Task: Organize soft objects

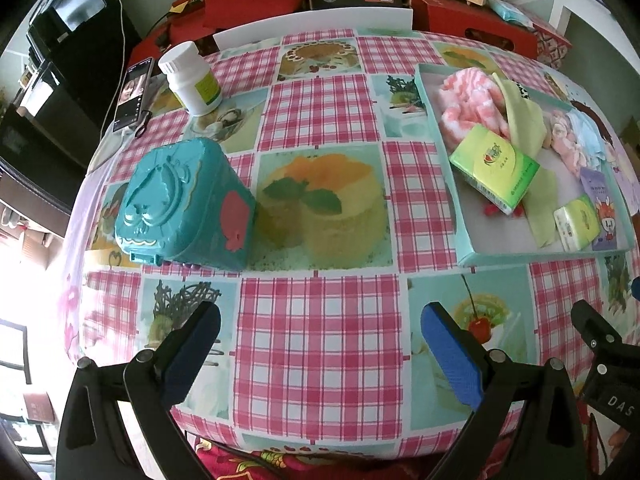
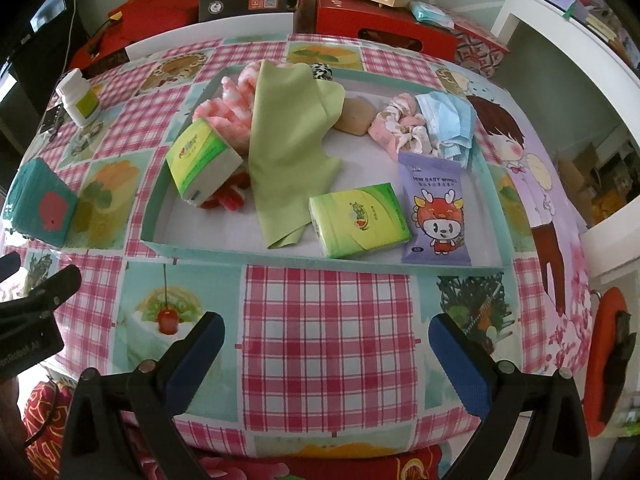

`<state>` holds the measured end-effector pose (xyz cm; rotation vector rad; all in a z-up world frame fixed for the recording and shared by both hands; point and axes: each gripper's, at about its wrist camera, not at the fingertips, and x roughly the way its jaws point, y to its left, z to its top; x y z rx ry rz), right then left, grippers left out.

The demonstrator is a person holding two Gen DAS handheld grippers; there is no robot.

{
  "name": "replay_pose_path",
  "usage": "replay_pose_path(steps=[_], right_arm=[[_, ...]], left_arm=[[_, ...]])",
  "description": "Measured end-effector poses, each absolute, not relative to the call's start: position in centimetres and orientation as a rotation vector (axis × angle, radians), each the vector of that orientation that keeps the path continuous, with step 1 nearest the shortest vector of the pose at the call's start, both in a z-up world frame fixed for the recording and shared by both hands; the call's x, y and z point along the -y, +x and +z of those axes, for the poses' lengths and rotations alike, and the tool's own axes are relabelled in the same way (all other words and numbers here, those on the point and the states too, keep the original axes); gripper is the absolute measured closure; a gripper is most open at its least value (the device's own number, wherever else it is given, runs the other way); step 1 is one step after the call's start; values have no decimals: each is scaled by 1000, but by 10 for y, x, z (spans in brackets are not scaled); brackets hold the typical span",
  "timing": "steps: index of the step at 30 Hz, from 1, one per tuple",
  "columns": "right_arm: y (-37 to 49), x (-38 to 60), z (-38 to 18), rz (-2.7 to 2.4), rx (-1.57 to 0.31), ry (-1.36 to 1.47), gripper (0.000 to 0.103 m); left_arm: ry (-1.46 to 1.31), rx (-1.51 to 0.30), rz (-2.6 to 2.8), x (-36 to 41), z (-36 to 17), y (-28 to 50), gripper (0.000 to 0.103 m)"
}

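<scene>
A shallow teal tray [image 2: 280, 258] [image 1: 520, 258] holds the soft things: a green cloth [image 2: 288, 136] [image 1: 522, 120], a pink fluffy towel [image 2: 228, 108] [image 1: 472, 100], two green tissue packs [image 2: 360, 220] [image 2: 200, 160], a purple baby wipes pack [image 2: 438, 216], a pink scrunchie [image 2: 400, 128] and a blue face mask [image 2: 450, 124]. My right gripper [image 2: 326, 338] hovers open over the cloth-covered table before the tray, empty. My left gripper [image 1: 320, 328] is open too, empty, left of the tray. In the left wrist view one tissue pack [image 1: 496, 166] leans on the towel.
A teal plastic box [image 1: 184, 208] [image 2: 38, 204] sits on the table's left part, with a white pill bottle [image 1: 192, 78] [image 2: 80, 98] and a phone [image 1: 134, 94] behind it. Red boxes [image 2: 384, 28] and a white table [image 2: 560, 24] stand beyond the far edge.
</scene>
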<state>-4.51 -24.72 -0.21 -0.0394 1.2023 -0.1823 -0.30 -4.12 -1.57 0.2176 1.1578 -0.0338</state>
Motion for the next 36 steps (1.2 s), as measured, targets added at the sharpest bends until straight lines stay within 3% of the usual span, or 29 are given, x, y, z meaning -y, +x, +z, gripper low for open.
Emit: replay_pose_path(steps=[36], right_arm=[[-53, 246, 6, -183, -1198, -61, 0]], left_arm=[[239, -1151, -35, 38, -8, -15, 3]])
